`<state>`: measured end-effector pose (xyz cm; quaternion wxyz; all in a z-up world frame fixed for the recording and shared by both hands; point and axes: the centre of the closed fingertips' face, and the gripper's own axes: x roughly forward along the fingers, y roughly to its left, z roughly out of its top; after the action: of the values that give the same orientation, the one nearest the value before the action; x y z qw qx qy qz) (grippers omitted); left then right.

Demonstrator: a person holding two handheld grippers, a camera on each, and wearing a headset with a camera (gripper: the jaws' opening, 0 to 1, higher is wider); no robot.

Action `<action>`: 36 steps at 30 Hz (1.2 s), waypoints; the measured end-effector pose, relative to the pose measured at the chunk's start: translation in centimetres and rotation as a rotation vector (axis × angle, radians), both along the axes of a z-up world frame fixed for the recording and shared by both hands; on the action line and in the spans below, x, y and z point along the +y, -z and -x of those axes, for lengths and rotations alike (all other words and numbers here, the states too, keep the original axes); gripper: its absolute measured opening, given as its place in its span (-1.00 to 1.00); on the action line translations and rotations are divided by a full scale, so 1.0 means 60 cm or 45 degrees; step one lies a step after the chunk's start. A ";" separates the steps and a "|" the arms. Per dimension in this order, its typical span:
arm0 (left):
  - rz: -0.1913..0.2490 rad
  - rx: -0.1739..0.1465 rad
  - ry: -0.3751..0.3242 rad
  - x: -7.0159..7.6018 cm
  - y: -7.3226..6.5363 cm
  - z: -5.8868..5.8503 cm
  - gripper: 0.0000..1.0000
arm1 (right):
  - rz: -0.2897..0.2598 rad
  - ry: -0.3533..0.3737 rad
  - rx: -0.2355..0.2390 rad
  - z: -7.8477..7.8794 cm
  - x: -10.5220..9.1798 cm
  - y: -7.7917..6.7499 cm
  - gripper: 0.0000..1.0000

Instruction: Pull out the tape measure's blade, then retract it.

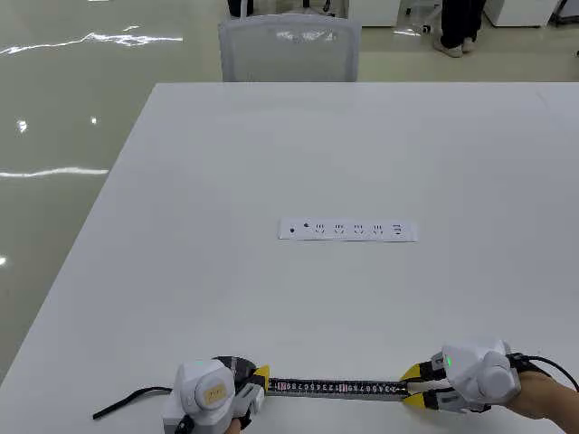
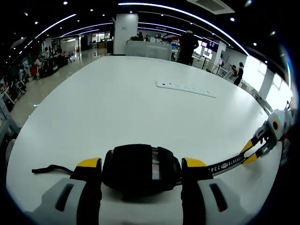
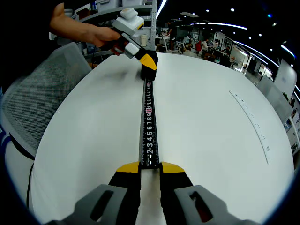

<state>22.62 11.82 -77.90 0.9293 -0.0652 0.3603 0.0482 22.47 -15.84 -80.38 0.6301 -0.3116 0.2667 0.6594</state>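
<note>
Item 1: tape measure case (image 2: 140, 169). Black and rounded, it sits at the near edge of the white table (image 1: 362, 154), toward the person's left. It lies squarely between the jaws of the left gripper (image 1: 257, 387), whose yellow-tipped jaws stand fairly wide and press on the case from either side.

Item 2: blade (image 3: 149, 126). It is drawn out of the case and runs in a straight line low over the tabletop, along the near edge and toward the person's right. Its markings face up, red and black numerals on a dark band. The free end sits between the jaws of the right gripper (image 3: 150, 167), which are drawn narrow and pinch that end. The case and the right gripper are well apart, with the whole exposed blade spanning between them.

Item 3: black cord (image 1: 127, 402). It trails from the case side across the table toward the left edge and lies slack.

Item 4: power strip (image 1: 348, 230). White and flat, it lies at mid-table, well beyond the blade and roughly parallel to it.

Item 5: chair (image 1: 289, 50). It has a grey mesh back and stands at the far end of the table.
</note>
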 end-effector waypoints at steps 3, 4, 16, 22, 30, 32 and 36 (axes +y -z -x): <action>-0.023 0.003 0.009 -0.003 -0.004 0.002 0.28 | -0.006 0.009 0.008 0.000 0.000 0.000 -0.71; -0.023 0.006 0.012 -0.003 -0.005 0.003 0.28 | -0.012 0.017 0.013 -0.001 0.000 0.000 -0.71; -0.127 0.025 0.048 -0.004 -0.004 0.006 0.23 | -0.008 0.018 0.001 0.000 -0.001 -0.001 -0.72; -0.142 0.035 0.054 -0.002 -0.003 0.006 0.23 | -0.007 0.013 -0.010 0.001 0.000 -0.006 -0.72; -0.143 0.037 0.056 -0.001 -0.005 0.008 0.23 | -0.001 0.004 -0.022 0.001 0.000 -0.010 -0.72; -0.141 0.037 0.059 -0.001 -0.006 0.008 0.23 | -0.001 0.003 -0.023 0.001 0.001 -0.012 -0.72; -0.132 0.042 0.065 0.000 -0.001 0.006 0.23 | 0.002 0.000 -0.025 0.001 0.001 -0.014 -0.72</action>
<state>22.23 11.80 -77.81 0.9263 -0.0070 0.3742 0.0440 22.40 -15.78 -79.53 0.6324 -0.3185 0.2610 0.6561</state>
